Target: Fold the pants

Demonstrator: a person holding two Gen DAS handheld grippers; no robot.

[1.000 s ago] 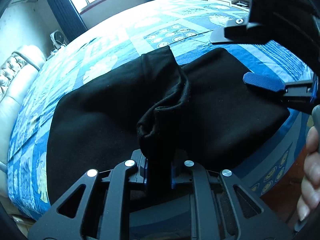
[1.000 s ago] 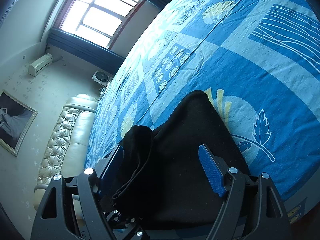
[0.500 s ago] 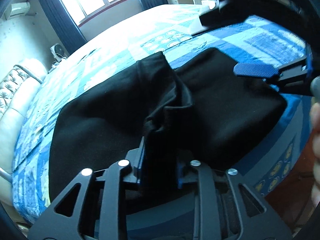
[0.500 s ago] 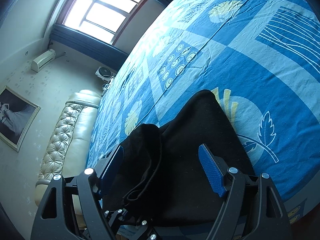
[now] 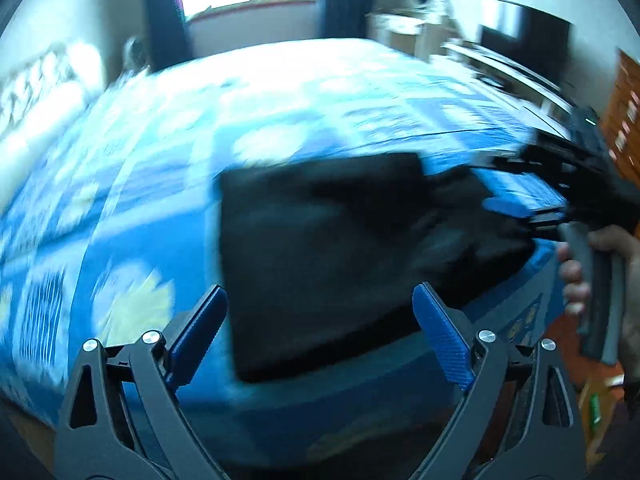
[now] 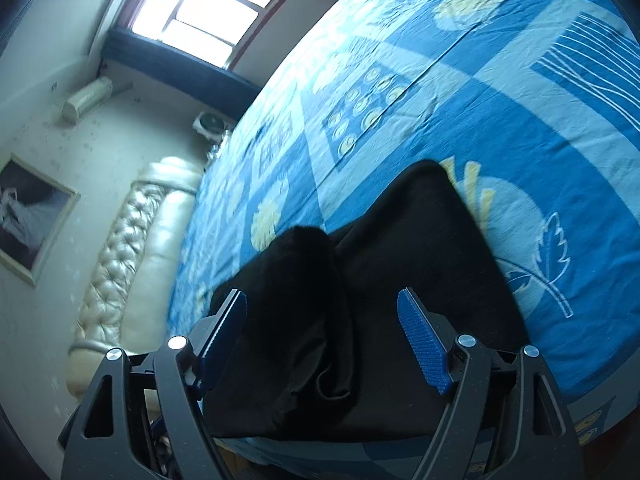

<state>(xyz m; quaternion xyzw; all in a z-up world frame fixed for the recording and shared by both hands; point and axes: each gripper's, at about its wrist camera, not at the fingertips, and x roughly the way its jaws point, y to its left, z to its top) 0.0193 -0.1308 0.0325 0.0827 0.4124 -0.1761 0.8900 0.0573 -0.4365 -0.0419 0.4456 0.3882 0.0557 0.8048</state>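
The black pants (image 5: 328, 256) lie folded in a rough rectangle on the blue patterned bedspread (image 5: 132, 184), near the bed's front edge. My left gripper (image 5: 320, 328) is open and empty, its blue pads apart just above the pants' near edge. In the right wrist view the pants (image 6: 400, 280) show a raised fold (image 6: 308, 304) running between the fingers. My right gripper (image 6: 324, 332) is open over that fold, holding nothing. It also shows at the right of the left wrist view (image 5: 532, 204), held by a hand.
A cream tufted headboard (image 6: 120, 280) lies to the left. A window (image 6: 216, 12) is at the back. A TV and white furniture (image 5: 516, 36) stand at the far right. The bed's front edge (image 5: 360, 412) drops off just below the pants.
My left gripper has let go of the bunched pants fabric and opened, pulling back and swinging left. The lifted fabric has dropped onto the pants. The left view is motion-blurred.
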